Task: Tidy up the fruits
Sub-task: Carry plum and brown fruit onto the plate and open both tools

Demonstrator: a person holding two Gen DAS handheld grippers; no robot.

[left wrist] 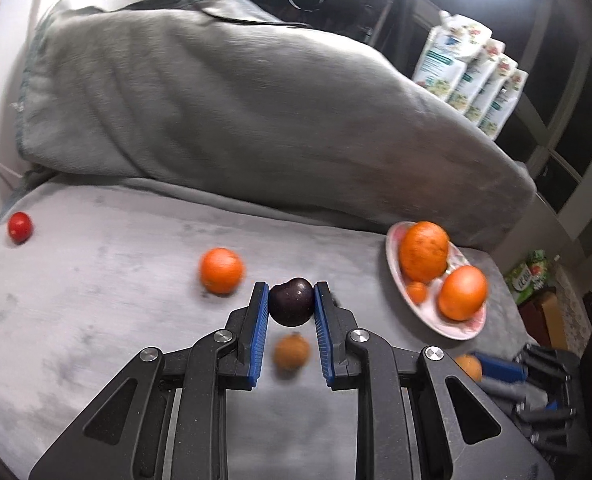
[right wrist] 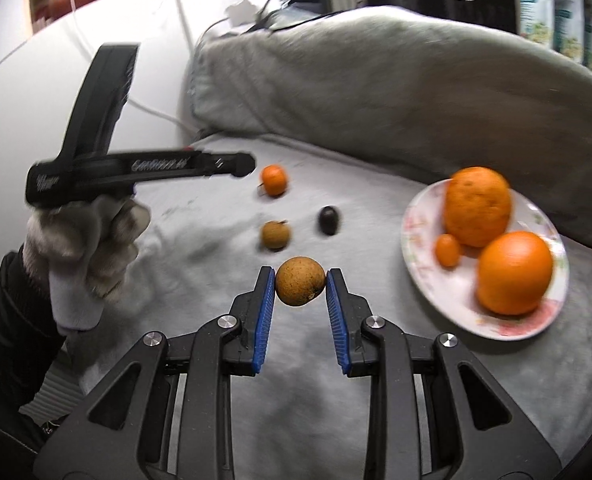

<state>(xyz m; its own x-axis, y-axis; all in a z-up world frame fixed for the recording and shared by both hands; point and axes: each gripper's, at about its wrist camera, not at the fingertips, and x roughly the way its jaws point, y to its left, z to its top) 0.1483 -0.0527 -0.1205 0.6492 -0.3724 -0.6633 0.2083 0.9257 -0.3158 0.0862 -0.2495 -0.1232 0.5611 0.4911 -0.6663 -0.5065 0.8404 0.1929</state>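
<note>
Two grippers each carry a fruit toward the plate (right wrist: pixel 420 216) at the right of the grey cushion: the left gripper (left wrist: pixel 292 300) has its fingers closed on a dark plum (left wrist: pixel 291 301), the right gripper (right wrist: pixel 301 287) pinches a brown fruit (right wrist: pixel 300 286). Three orange fruits already sit grouped on the plate, while a tangerine (left wrist: pixel 221 271) and a red tomato (left wrist: pixel 19 227) wait loose at the far left.
</note>
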